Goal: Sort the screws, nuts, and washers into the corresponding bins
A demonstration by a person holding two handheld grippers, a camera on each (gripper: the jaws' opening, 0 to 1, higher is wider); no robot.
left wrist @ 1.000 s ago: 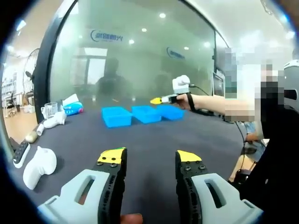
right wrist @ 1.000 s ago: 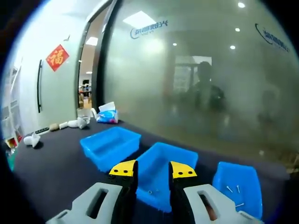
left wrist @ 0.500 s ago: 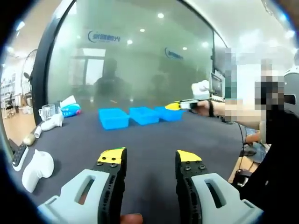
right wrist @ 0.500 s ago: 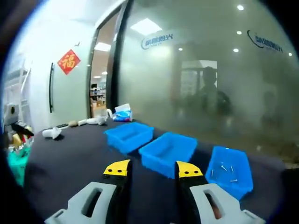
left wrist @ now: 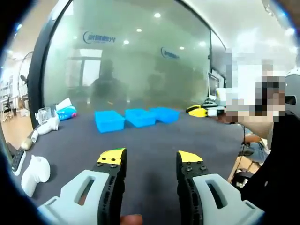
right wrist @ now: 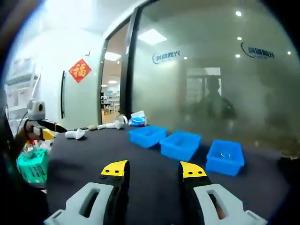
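While you pull back, the three blue bins (right wrist: 187, 143) shrink ahead of your right gripper (right wrist: 153, 169).
A second ago its jaws hung right over the middle bin; now they're well clear, spread wide and carrying nothing, with bare dark table (right wrist: 140, 164) between them. Beyond them, the rightmost bin (right wrist: 224, 156) shows a few small screws. Your left gripper (left wrist: 149, 157) sits far short of the bins (left wrist: 136, 117), jaws apart and empty, while the other gripper (left wrist: 202, 111) has slid off to its right, away from the bins. Looks like a drop finished.
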